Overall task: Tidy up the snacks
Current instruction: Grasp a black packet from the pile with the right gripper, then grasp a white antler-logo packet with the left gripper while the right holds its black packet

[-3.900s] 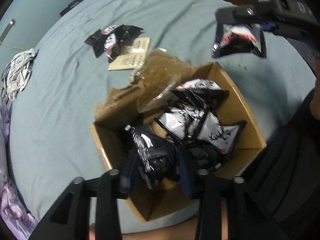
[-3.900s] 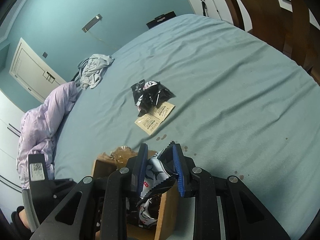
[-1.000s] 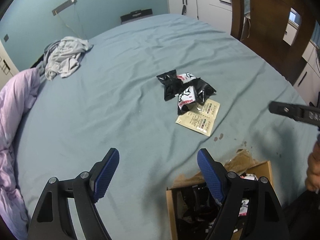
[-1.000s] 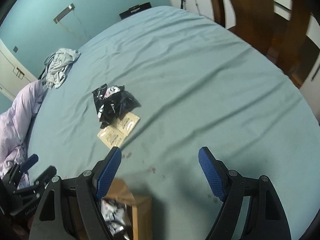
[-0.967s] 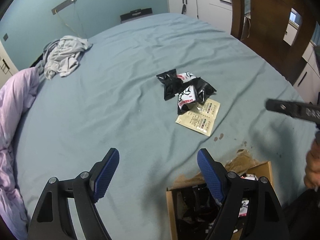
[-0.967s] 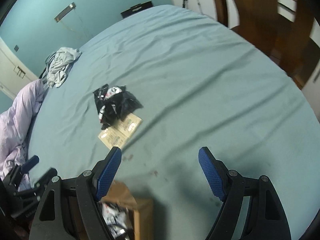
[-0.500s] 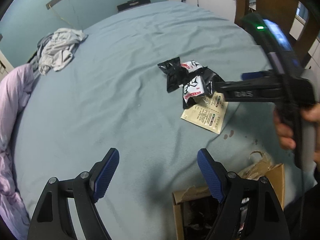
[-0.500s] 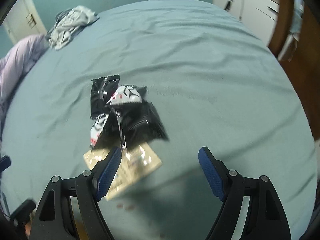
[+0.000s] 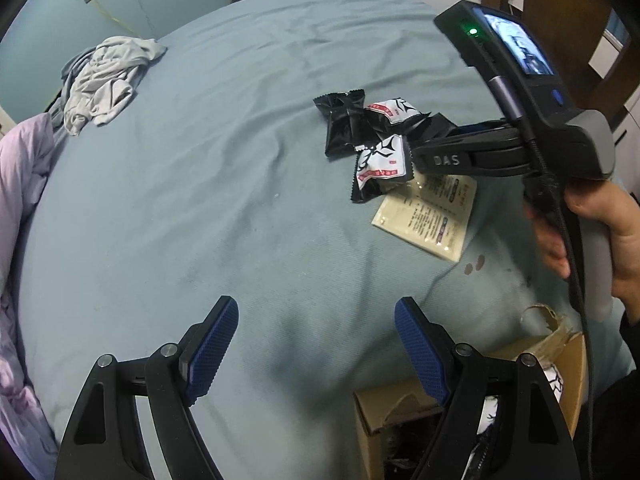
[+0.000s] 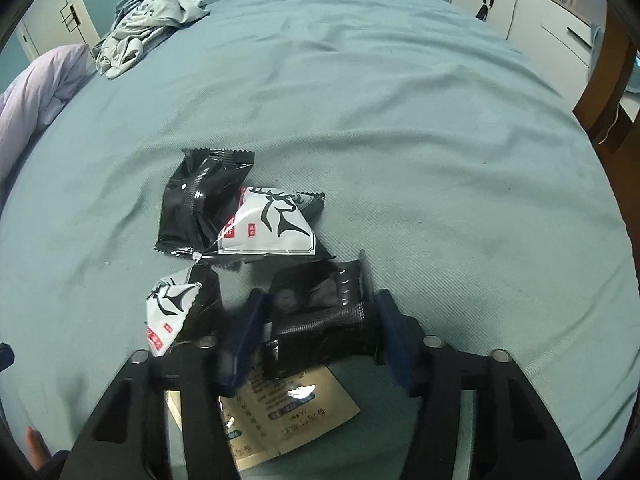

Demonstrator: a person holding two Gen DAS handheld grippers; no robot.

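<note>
Snack in the grip: black snack packet (image 10: 320,316) on the blue bed cover (image 10: 400,140), sitting between the two blue pads of the right gripper (image 10: 316,334).
Right gripper fingers: just been closing in on that packet — pads look snug against both its sides, so grasping it, not yet lifted.
Other snacks nearby: one all-black packet (image 10: 204,204), one white deer packet (image 10: 272,224) leaning on it, one more deer packet (image 10: 176,312) just left of the right gripper. All three loose on the cover, close together.
Flat tan sachets (image 10: 288,412): lying under the gripped packet and the gripper, partly hidden.
Box: brown cardboard box (image 9: 400,416) at the near edge of the bed, well apart from the pile, with black-and-white packets already inside.
Left gripper (image 9: 316,348): fingers spread wide, nothing between them, hanging over bare cover just beside the box.
Hand (image 9: 600,232): wrapped around the right gripper's grey handle.
Done so far: several packets in the box, by the look of it.
Left to do: carry this packet to the box, then likely the three loose ones — maybe the sachets too, hard to say.
Far away: grey clothes (image 10: 148,20) and a purple blanket (image 10: 32,92) at the far side, not part of the job.
</note>
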